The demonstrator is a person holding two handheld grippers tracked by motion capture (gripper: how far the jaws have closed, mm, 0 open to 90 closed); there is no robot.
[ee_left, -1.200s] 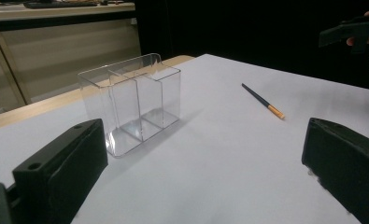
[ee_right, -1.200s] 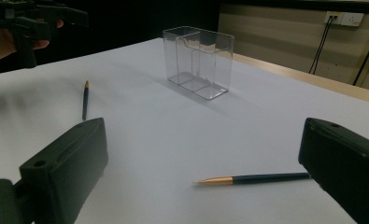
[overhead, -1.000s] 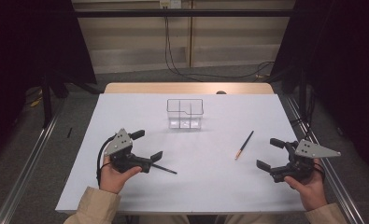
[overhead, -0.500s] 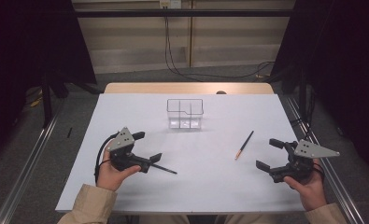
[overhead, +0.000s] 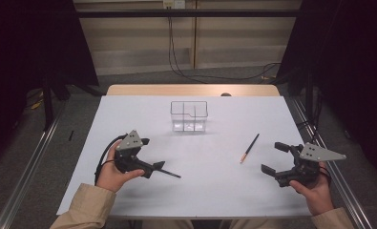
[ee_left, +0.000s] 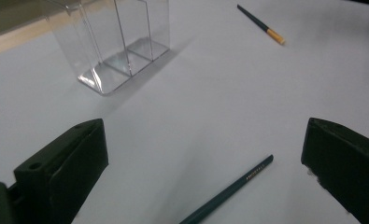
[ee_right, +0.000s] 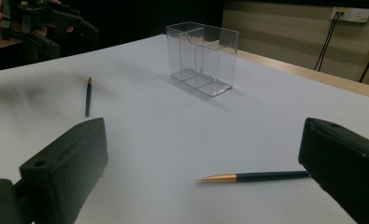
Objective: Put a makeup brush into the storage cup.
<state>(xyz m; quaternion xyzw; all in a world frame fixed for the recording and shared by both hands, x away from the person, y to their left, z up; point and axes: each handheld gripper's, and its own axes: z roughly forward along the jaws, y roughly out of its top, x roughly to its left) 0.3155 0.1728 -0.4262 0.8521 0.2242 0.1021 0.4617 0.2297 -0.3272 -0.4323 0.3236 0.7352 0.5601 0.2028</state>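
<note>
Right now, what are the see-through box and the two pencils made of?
The see-through box looks like clear, glossy hard plastic: the table shows through its walls and its edges glint. The near pencil seems painted wood, dark green with small printed lettering. The far pencil looks alike, with a gold-coloured end, perhaps metal.

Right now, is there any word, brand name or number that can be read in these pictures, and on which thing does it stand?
Green pencil, lying between the open jaws of the left gripper: a short pale imprint near its end, too small and blurred to read.
Gold-tipped pencil, clear organizer, right gripper: no lettering can be made out.
</note>
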